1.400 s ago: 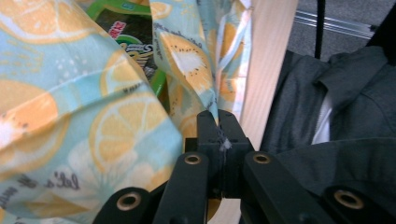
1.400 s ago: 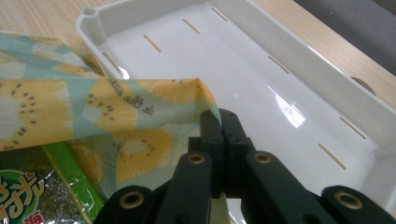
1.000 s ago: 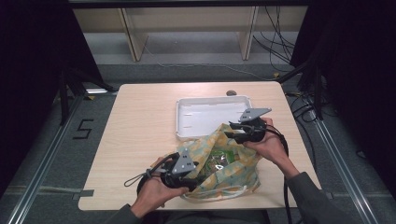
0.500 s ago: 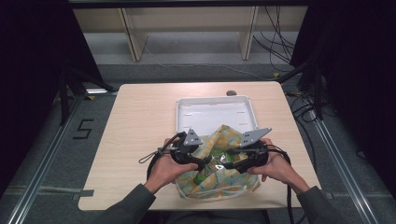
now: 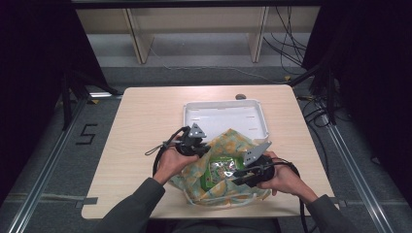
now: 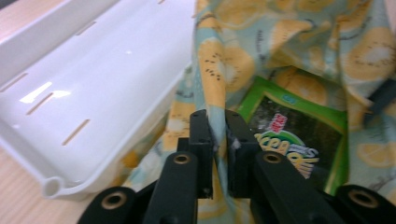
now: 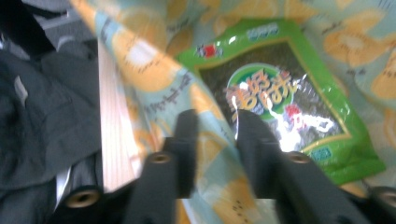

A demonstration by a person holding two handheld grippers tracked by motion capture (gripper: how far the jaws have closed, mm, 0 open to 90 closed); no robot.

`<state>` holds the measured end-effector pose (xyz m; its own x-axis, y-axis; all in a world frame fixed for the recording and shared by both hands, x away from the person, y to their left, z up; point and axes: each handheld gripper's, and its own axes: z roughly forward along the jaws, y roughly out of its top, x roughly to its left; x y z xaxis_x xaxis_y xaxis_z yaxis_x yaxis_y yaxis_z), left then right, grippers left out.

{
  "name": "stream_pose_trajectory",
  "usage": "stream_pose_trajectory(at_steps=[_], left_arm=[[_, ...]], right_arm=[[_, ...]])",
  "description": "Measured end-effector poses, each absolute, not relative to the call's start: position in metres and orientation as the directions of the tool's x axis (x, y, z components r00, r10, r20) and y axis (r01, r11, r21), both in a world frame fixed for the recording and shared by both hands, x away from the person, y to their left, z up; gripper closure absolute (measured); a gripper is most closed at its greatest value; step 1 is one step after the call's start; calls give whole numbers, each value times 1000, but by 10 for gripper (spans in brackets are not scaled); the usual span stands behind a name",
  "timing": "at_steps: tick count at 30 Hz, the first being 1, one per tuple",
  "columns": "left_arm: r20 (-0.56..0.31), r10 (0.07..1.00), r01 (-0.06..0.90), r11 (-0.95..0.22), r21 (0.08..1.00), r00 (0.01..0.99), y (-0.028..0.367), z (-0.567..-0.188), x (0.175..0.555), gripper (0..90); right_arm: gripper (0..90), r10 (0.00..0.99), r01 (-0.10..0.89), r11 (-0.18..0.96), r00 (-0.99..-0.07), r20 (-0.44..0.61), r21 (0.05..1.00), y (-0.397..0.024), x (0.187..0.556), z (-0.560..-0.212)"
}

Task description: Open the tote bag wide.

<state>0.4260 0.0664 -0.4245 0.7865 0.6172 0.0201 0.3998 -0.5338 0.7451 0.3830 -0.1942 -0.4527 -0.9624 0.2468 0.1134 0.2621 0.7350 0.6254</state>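
Observation:
A cloth bag [image 5: 228, 145] printed with yellow fruit lies at the table's near edge, its mouth held apart. Inside lies a green seaweed snack packet [image 5: 221, 171], face up. My left gripper [image 5: 201, 148] is at the bag's far left rim, next to the tray. In the left gripper view its jaws are shut on a fold of the bag fabric [image 6: 212, 70], with the packet [image 6: 299, 135] just beyond. My right gripper [image 5: 238, 175] is at the near right rim. In the right gripper view, which is blurred, its jaws stand apart astride the bag's edge [image 7: 144, 60], beside the packet [image 7: 280, 98].
An empty white tray [image 5: 194, 114] sits just beyond the bag, touching it; its wall [image 6: 93, 154] is close to my left jaws. A small dark object [image 5: 240, 96] lies at the table's far edge. Bare tabletop [image 5: 141, 126] spreads to the left. Dark sleeve [image 7: 42, 102] at left.
My left gripper went from the bag's near left up to its far left rim. My right gripper came down from the tray side to the near right rim. The bag mouth spread wider.

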Motion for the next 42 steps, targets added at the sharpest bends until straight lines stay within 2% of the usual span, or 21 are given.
stream_pose_trajectory(at_steps=[1, 4, 6, 16, 21, 22, 23, 25, 26, 27, 28, 29, 33, 35, 36, 42], left_arm=[[20, 617, 400, -534, 745, 787, 66, -424, 426, 851], [26, 637, 407, -524, 748, 771, 77, -422, 434, 865], [29, 643, 409, -520, 750, 765, 83, -422, 438, 868], [34, 679, 442, -514, 735, 733, 95, -430, 453, 872], [12, 683, 465, -510, 724, 731, 98, -434, 456, 817], [3, 686, 470, -502, 726, 728, 99, -433, 455, 781], [-16, 677, 468, -491, 735, 735, 100, -428, 451, 693], [-39, 667, 472, -483, 738, 744, 100, -418, 443, 586], [-29, 669, 464, -485, 741, 743, 101, -412, 439, 542], [-29, 669, 464, -485, 741, 743, 101, -412, 439, 519], [-27, 660, 449, -480, 754, 750, 102, -405, 432, 483], [-27, 659, 445, -477, 758, 752, 102, -400, 427, 463], [-21, 623, 392, -466, 793, 782, 103, -379, 396, 441], [-24, 603, 374, -463, 803, 797, 103, -376, 382, 435], [-36, 577, 367, -469, 803, 816, 100, -377, 366, 435], [-98, 499, 373, -489, 789, 861, 88, -405, 328, 427]], right_arm=[[777, 247, 262, 735, -962, 113, 625, -194, 383, -453], [878, 210, 233, 770, -972, 108, 595, -197, 378, -453], [894, 195, 215, 784, -976, 98, 582, -198, 374, -454], [900, 128, 176, 825, -984, 126, 537, -210, 348, -464], [899, 126, 187, 829, -981, 149, 526, -209, 344, -468], [887, 125, 181, 831, -982, 141, 526, -209, 345, -468], [817, 158, 217, 807, -975, 153, 549, -209, 345, -464], [758, 179, 226, 777, -974, 138, 588, -210, 348, -458], [719, 209, 252, 758, -968, 141, 602, -212, 347, -453], [719, 209, 252, 758, -968, 141, 602, -212, 347, -453], [647, 224, 238, 716, -969, 106, 656, -214, 352, -442], [639, 242, 244, 702, -965, 98, 669, -215, 352, -439], [600, 294, 238, 651, -955, 51, 721, -220, 357, -426], [577, 369, 250, 602, -929, 13, 758, -225, 363, -414], [570, 392, 238, 592, -920, -17, 770, -226, 368, -411], [538, 473, 251, 584, -878, -73, 772, -225, 387, -404]])
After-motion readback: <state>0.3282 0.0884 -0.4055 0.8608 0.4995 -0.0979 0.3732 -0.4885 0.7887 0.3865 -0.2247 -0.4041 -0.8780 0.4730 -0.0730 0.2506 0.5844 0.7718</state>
